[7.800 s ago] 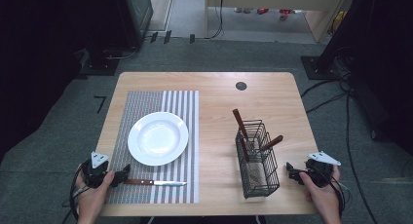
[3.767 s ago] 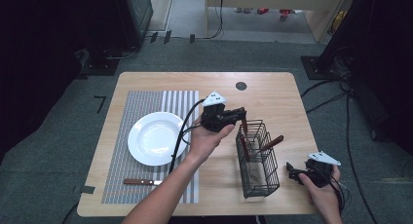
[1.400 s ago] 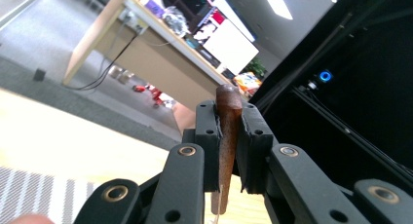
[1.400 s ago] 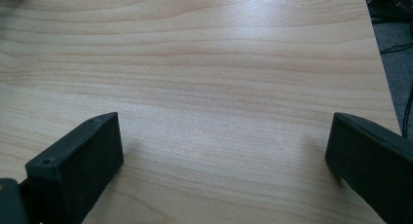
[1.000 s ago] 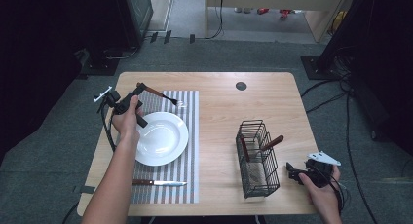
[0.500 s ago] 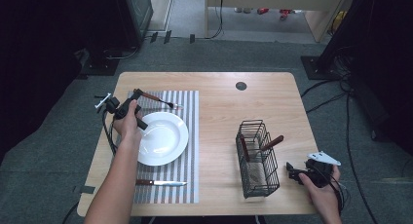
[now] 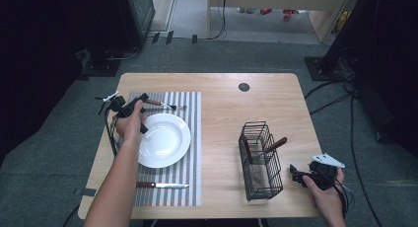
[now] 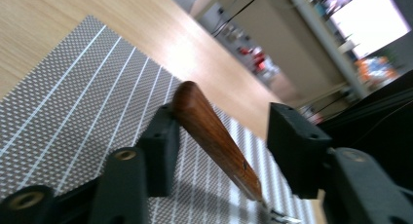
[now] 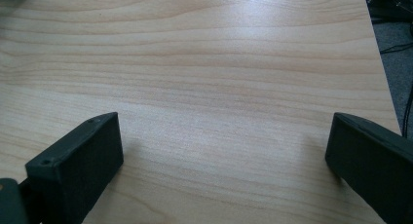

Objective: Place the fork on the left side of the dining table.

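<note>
Near edge of the bench: knife, wooden handle, lying flat across the striped placemat, well apart from both grippers.

Near right corner: right gripper, held in a hand, jaws spread wide over bare wood, nothing between them. Just to its left, a black wire basket with two wooden-handled utensils standing in it.

Middle left: white plate on the placemat, empty; the person's left hand lies over its left rim.

Far edge of the placemat: fork, wooden handle, metal tines pointing right, lying just beyond the plate. The left gripper sits at its handle end. In the left gripper view the handle runs between the jaws, leaning against one, clear of the other; the jaws have just been opening, now half apart, and no longer clamp it.
</note>
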Motion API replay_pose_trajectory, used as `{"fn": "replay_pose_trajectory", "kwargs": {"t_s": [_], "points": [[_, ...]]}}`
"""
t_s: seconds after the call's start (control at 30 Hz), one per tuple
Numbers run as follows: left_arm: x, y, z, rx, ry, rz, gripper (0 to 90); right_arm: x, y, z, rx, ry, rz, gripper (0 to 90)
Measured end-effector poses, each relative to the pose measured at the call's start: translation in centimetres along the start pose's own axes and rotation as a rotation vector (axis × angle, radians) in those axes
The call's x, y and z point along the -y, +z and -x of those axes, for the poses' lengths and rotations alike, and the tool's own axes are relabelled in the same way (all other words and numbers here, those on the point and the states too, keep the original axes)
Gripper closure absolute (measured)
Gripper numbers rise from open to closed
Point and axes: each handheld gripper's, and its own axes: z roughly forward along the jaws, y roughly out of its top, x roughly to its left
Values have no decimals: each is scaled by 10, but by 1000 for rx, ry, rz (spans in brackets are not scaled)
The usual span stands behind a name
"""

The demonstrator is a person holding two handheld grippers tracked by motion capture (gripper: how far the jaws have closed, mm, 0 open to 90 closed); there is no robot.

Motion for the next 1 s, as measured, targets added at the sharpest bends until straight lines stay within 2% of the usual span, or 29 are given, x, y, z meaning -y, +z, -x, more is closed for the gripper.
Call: {"fn": "replay_pose_trajectory", "kwargs": {"t_s": [0.17,0.2,0.27,0.4,0.5,0.67,0.7,0.8,0.93,1.0], "points": [[0,8,5,-66,70,-94,250,0,0,0,0,0,0,0],[0,9,6,-87,97,-108,238,0,0,0,0,0,0,0],[-1,12,8,-128,119,-123,228,0,0,0,0,0,0,0],[-4,13,13,-163,189,-155,234,0,0,0,0,0,0,0],[-6,11,14,-172,205,-149,212,0,0,0,0,0,0,0],[-8,5,14,-169,230,-143,183,0,0,0,0,0,0,0],[-8,-1,14,-140,237,-147,177,0,0,0,0,0,0,0],[-11,-8,14,-97,232,-142,175,0,0,0,0,0,0,0],[-16,-17,15,-40,201,-110,175,0,0,0,0,0,0,0],[-17,-22,17,-34,220,-100,175,0,0,0,0,0,0,0]]}}
